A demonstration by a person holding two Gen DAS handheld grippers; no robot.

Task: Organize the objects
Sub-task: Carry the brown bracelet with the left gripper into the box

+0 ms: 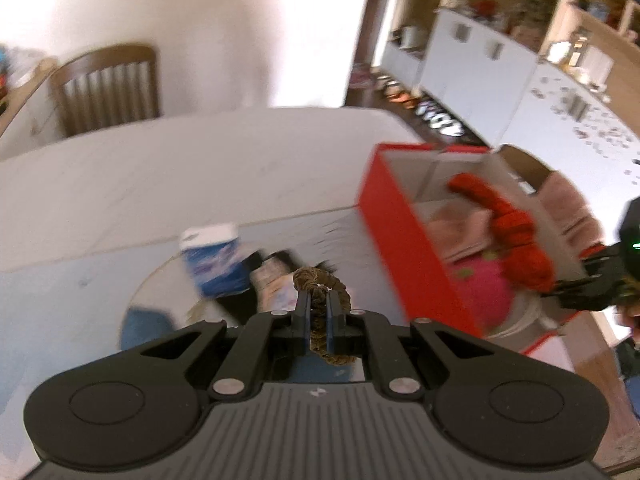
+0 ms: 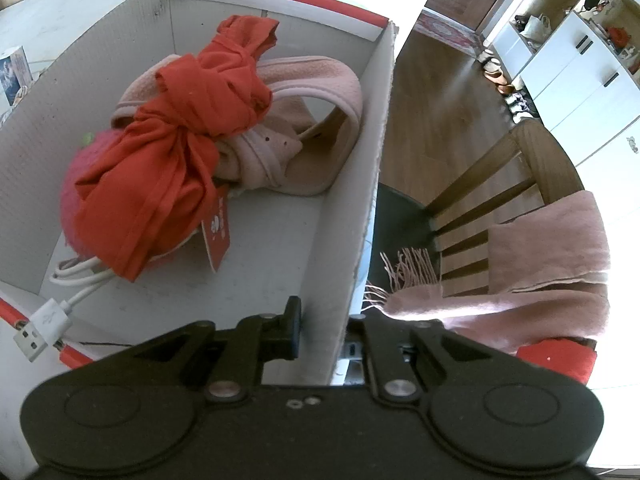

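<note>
— Brown braided cord (image 1: 320,300), a small loop of it, that's what the left claw (image 1: 318,312) has. The jaws are pinched tight on it, the loop poking out past the tips, lifted above the clutter on the counter (image 1: 168,184).

— Where's it bound for?

— I'd guess the red shoebox (image 1: 392,236) just off to that claw's right. It already holds a knotted red cloth (image 2: 188,128), a pink slipper (image 2: 304,120), something round and magenta (image 2: 74,200) under the cloth, and a white USB cable (image 2: 60,308) spilling over the near rim.

— And the other hand?

— The right claw (image 2: 324,320) is clamped on the box's side wall, one finger inside, the other outside, holding the box steady, I think.

— So how would you do it well?

— Carry the loop clear over the red wall before letting it down, so the dangling end doesn't snag on the rim. Aim for the bare floor of the box near the right claw, not on top of the cloth pile, where it may roll off. Open only when the cord is low inside.

— Anything in the way?

— A blue-and-white carton (image 1: 212,260) and some blurred bits lie below the left claw; I can't tell what they are. A pink fringed scarf (image 2: 540,264) hangs on the chair (image 2: 532,152) beyond the box, well out of the path.
</note>
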